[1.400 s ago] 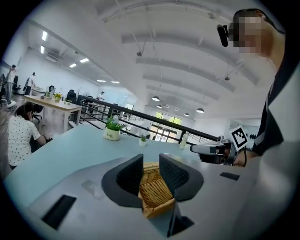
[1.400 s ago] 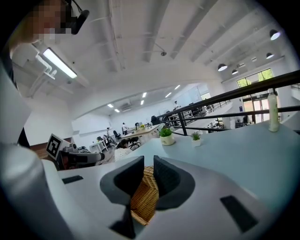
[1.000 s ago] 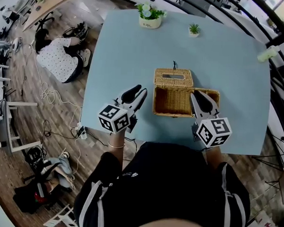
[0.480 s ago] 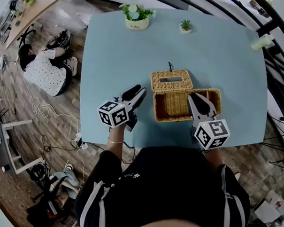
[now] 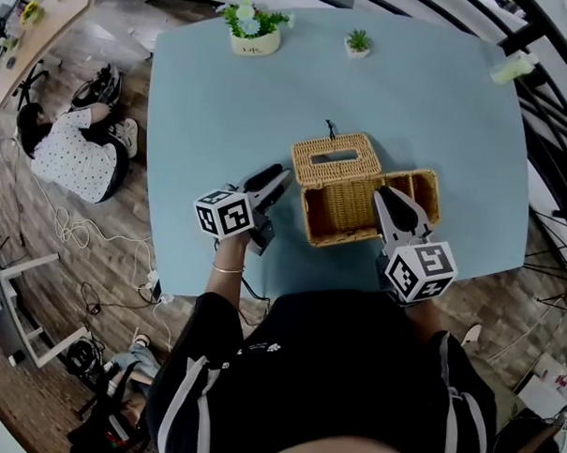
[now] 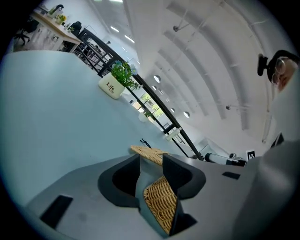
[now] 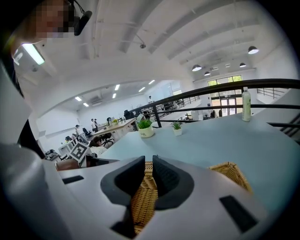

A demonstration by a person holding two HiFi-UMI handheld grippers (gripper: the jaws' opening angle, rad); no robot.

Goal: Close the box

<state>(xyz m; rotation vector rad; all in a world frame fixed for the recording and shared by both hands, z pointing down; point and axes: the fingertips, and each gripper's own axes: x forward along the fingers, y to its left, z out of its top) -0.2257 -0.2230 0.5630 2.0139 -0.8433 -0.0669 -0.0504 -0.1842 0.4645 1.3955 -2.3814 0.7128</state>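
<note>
A wicker box (image 5: 345, 209) stands open on the blue table (image 5: 439, 106), its slotted lid (image 5: 335, 159) folded back on the far side. My left gripper (image 5: 278, 178) is just left of the box, level with the lid's left end. Its jaws have just been opening. In the left gripper view the left gripper (image 6: 151, 159) shows a gap with the box's wall (image 6: 161, 211) and the lid (image 6: 147, 153) beyond, and the pads do not press on it. My right gripper (image 5: 386, 192) reaches over the box's right part. Its jaws (image 7: 149, 161) stand close together with wicker filling the slit.
A white pot with a plant (image 5: 253, 27), a small plant (image 5: 357, 43) and a bottle (image 5: 514, 65) stand along the table's far edge. A black railing (image 5: 551, 120) runs to the right. A person (image 5: 61, 155) sits on the floor to the left.
The left gripper's jaws have parted off the wicker they held, and that gripper has rolled and sunk beside the box. The right gripper has barely moved.
</note>
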